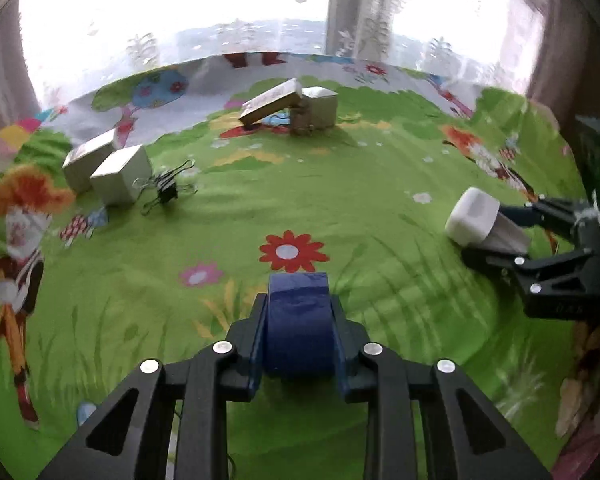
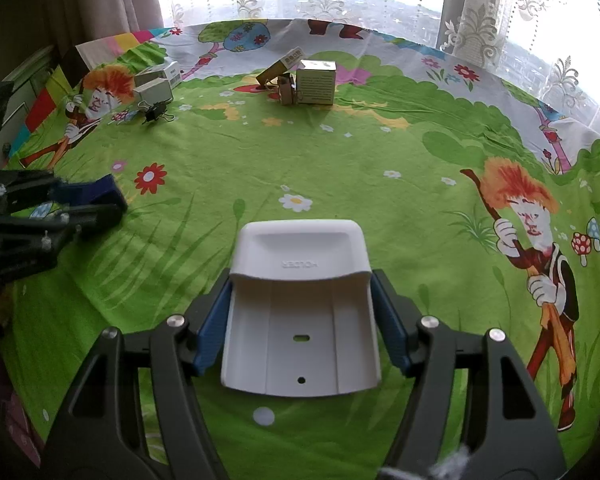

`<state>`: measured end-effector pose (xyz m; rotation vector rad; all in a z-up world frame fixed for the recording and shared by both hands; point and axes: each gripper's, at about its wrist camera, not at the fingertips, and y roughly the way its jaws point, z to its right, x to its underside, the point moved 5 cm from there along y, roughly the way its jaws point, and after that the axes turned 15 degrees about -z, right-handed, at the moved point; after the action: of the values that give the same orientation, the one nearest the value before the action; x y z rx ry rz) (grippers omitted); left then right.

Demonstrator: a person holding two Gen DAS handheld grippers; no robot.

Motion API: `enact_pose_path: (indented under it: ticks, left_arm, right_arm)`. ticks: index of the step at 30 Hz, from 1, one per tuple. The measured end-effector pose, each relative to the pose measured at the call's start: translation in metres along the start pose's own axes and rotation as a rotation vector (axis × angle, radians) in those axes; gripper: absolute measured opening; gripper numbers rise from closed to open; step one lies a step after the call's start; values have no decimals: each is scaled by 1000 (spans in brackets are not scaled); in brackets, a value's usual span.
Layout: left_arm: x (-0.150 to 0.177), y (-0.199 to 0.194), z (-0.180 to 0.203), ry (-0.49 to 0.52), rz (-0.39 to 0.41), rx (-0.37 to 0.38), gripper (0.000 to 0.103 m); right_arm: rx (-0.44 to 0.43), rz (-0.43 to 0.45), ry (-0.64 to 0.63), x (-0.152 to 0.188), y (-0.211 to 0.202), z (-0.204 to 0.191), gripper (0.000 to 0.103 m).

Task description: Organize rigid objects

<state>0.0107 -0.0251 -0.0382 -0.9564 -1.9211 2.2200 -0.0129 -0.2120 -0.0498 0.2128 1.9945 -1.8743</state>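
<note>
Two grips at once: each gripper carries one thing above the cartoon-print cloth (image 1: 380, 184).

Left wrist view
- Left gripper (image 1: 299, 334): clenched on a blue block (image 1: 298, 320), pads pressing both its sides.
- Blue block: dead ahead between the fingers, seemingly lifted off the cloth, though contact cannot be ruled out.
- Right gripper (image 1: 496, 236): off to the right, grasping a white holder (image 1: 474, 222) that points inward.
- Silver boxes (image 1: 108, 170): pair ahead and left, touching each other.
- Binder clip (image 1: 166, 190): just right of that pair.
- Far cluster: a tilted box (image 1: 270, 102) leaning on a square box (image 1: 320, 108), well ahead, slightly right of centre.

Right wrist view
- Right gripper (image 2: 302, 320): closed on the white holder (image 2: 300, 304), blue pads at its side walls, open cup facing the camera.
- Left gripper (image 2: 88, 206): far left, gripping the blue block (image 2: 96, 192).
- Pair of boxes (image 2: 156, 84) and binder clip (image 2: 154, 112): ahead, far left.
- Tilted box (image 2: 278, 68) and square box (image 2: 318, 82): straight ahead, well apart from the holder.

Step in hand, as a judgement: carrying phase, both things picked, neither placed.
Next move calls for: choosing a group or bare patch of cloth, lowering level, then releasing without nudging the leaning box.
</note>
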Motion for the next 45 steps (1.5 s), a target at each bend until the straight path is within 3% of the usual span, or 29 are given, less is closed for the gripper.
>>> enact_pose_path:
  ticks: [6, 11, 14, 16, 18, 24, 29, 34, 45]
  left_arm:
    - [14, -5, 1, -97, 22, -42, 28]
    - [10, -6, 2, -116, 18, -83, 28]
    - [9, -8, 0, -178, 21, -115, 28]
    - [8, -24, 1, -252, 83, -116, 28]
    - [7, -50, 6, -296, 162, -123, 28]
    - [17, -146, 51, -209, 459, -199, 29]
    - [28, -198, 75, -167, 606, -194, 29]
    - [40, -226, 92, -136, 689, -208, 29]
    - [59, -236, 96, -139, 705, -218, 29]
  right_arm:
    - [7, 5, 7, 0, 0, 1, 67]
    - [9, 5, 6, 0, 0, 2, 67]
    - [45, 22, 21, 2, -5, 3, 67]
    - [64, 109, 42, 5, -23, 5, 67]
    - [95, 285, 68, 16, -57, 8, 67]
    - [177, 578, 152, 57, -139, -1, 67]
    - [219, 773, 190, 78, -211, -7, 67]
    - [229, 832, 180, 87, -241, -16, 67]
    - [197, 828, 144, 91, -246, -35, 67]
